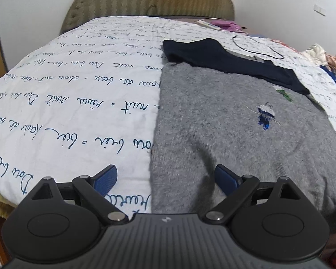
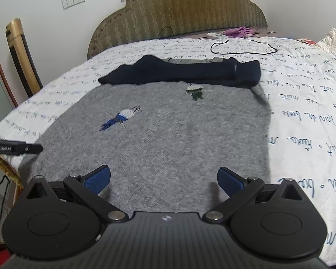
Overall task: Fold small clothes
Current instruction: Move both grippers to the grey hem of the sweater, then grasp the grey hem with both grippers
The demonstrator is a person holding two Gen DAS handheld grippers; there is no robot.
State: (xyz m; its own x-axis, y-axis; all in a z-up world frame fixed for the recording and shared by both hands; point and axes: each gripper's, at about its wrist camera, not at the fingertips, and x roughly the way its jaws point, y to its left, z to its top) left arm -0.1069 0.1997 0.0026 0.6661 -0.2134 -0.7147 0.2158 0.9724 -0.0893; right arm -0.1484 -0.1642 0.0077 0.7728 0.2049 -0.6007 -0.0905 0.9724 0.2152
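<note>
Hovering over the gray sweater (image 2: 159, 139) on the bed (image 1: 67, 103), your left gripper (image 1: 165, 179) and right gripper (image 2: 164, 179) both have fingers spread wide, holding nothing.

One grey sweater (image 2: 159, 139), one dark garment (image 2: 186, 71), one black cable (image 2: 242, 51).

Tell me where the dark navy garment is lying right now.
The navy garment lies across the far edge of the gray sweater on the bed, toward the headboard, in both views.

The bedspread (image 1: 78, 103) carries blue cursive, seemingly "nuit"; the left tool (image 2: 15, 149) reads "GenRobot.AI"
</note>
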